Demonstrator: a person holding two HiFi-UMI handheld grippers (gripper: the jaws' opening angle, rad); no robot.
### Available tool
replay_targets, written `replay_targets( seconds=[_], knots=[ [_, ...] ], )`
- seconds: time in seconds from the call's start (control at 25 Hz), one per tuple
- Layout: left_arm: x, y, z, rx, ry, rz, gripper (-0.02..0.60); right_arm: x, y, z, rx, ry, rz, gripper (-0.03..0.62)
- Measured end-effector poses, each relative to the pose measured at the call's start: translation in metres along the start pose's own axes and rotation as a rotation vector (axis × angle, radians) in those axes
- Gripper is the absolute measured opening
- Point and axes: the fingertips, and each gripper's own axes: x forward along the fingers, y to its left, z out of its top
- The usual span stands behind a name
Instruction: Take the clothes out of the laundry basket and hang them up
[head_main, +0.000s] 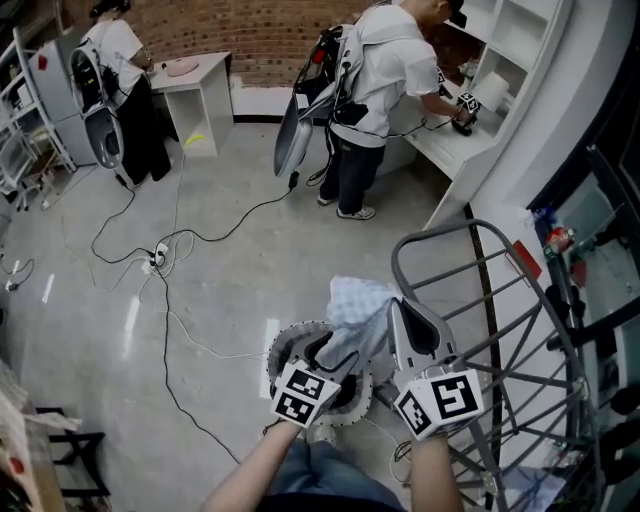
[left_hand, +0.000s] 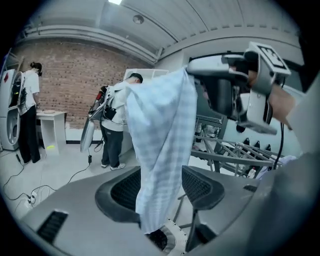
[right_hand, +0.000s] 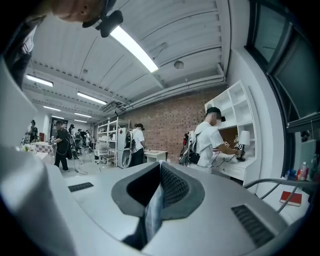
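A light blue checked cloth (head_main: 358, 303) hangs above the white perforated laundry basket (head_main: 283, 345). My right gripper (head_main: 393, 308) is shut on the cloth's top edge, and a strip of the fabric (right_hand: 151, 210) shows pinched between its jaws (right_hand: 159, 169). In the left gripper view the cloth (left_hand: 160, 145) drops from the right gripper (left_hand: 235, 87) down between my left gripper's (left_hand: 162, 181) jaws. These jaws stand apart on either side of the fabric. The left gripper (head_main: 335, 352) sits over the basket, whose rim (left_hand: 175, 234) shows below it.
A grey metal drying rack (head_main: 500, 300) stands right beside my right gripper and shows as the rack bars (left_hand: 235, 152). Cables (head_main: 160, 260) trail over the floor. A person (head_main: 365, 90) works at a white desk (head_main: 455, 145); another person (head_main: 120, 80) stands at the far left.
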Motion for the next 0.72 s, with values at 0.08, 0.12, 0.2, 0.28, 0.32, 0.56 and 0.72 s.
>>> replay_targets(
  seconds=[0.08,0.12,0.2,0.28,0.32,0.56,0.72],
  knots=[
    [0.011,-0.011,-0.003,0.020,0.015,-0.025,0.259,-0.011,0.003,0.018,0.008,-0.039,0.005,0.006],
    [0.017,-0.017,0.000,0.028,0.019,-0.036,0.259,-0.016,0.001,0.026,0.010,-0.055,0.003,0.007],
    [0.027,-0.029,0.009,0.043,0.013,-0.047,0.212,-0.024,-0.007,0.036,-0.002,-0.068,-0.010,0.006],
    [0.033,-0.038,0.017,0.064,0.005,-0.050,0.071,-0.031,-0.019,0.039,-0.007,-0.069,-0.026,0.006],
    [0.035,-0.041,0.020,0.069,0.003,-0.055,0.037,-0.035,-0.025,0.040,0.000,-0.073,-0.033,0.006],
    [0.043,-0.047,0.020,0.044,0.013,-0.069,0.031,-0.061,-0.056,0.030,0.032,-0.081,-0.095,0.006],
    [0.035,-0.042,0.032,0.052,0.003,-0.027,0.031,-0.084,-0.076,0.025,0.035,-0.082,-0.149,0.006]
  ],
)
